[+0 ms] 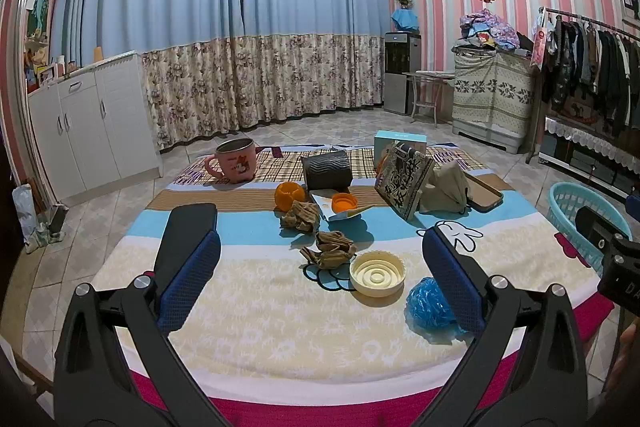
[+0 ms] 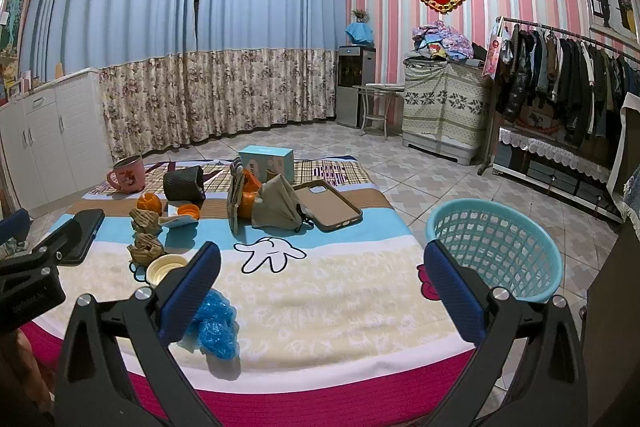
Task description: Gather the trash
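On the cloth-covered table lie bits of trash: a crumpled blue plastic bag (image 1: 430, 303) (image 2: 214, 323), a cream lid (image 1: 377, 273) (image 2: 165, 267), two brown paper wads (image 1: 330, 249) (image 1: 300, 215), orange peel (image 1: 289, 195) and an orange cap (image 1: 344, 203). My left gripper (image 1: 320, 251) hovers open over the near table edge, the paper wads and lid between its fingers. My right gripper (image 2: 322, 259) is open too, empty, with the blue bag by its left finger. A turquoise basket (image 2: 496, 247) (image 1: 580, 219) stands on the floor to the right.
Farther back sit a pink mug (image 1: 236, 161), a dark corrugated roll (image 1: 326, 171), a teal box (image 2: 266, 159), a patterned packet (image 1: 404, 183), a beige cloth (image 2: 276, 205), a phone case (image 2: 328, 205) and a dark phone (image 2: 82, 235). A clothes rack (image 2: 560, 87) stands right.
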A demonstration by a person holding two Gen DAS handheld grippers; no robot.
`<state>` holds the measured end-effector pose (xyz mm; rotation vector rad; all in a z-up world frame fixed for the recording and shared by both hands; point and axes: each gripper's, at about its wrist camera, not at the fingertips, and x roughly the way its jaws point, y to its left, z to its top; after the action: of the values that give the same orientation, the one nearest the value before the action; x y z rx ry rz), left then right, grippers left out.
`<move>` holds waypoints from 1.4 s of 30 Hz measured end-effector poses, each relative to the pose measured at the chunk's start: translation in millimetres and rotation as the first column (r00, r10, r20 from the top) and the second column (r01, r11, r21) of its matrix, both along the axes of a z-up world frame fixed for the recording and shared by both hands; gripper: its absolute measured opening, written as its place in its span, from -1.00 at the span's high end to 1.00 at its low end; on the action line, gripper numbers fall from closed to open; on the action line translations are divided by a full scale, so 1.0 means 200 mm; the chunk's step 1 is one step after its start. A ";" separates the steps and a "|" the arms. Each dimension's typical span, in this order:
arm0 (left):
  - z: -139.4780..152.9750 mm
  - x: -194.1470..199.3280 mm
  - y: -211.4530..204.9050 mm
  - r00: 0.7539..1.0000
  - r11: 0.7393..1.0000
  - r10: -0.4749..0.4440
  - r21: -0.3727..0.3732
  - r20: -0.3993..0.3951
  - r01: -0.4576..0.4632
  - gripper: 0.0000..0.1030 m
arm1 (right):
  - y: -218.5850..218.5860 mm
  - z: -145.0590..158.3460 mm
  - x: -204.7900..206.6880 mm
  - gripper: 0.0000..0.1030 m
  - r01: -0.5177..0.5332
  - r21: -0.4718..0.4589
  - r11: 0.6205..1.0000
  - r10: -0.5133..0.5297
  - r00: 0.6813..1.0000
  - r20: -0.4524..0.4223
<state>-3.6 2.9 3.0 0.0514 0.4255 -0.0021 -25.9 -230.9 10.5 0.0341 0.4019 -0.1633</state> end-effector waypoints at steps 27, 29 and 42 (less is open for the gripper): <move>0.01 -0.01 0.00 1.000 1.000 0.017 0.013 0.004 -0.017 -0.90 | -0.02 -0.01 -0.01 -0.93 0.006 -0.001 1.000 -0.006 1.000 -0.004; 0.00 -0.01 -0.01 1.000 1.000 0.016 0.022 0.008 -0.016 -0.90 | -0.02 -0.01 -0.01 -0.93 0.005 0.000 1.000 -0.005 1.000 -0.003; 0.00 -0.01 -0.01 1.000 1.000 0.017 0.011 0.006 -0.017 -0.90 | -0.05 -0.02 -0.02 -0.93 0.013 -0.009 1.000 -0.013 1.000 0.000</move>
<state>-5.7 1.1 2.6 0.0589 0.4197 0.0170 -30.4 -240.9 5.8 0.0281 0.4014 -0.1775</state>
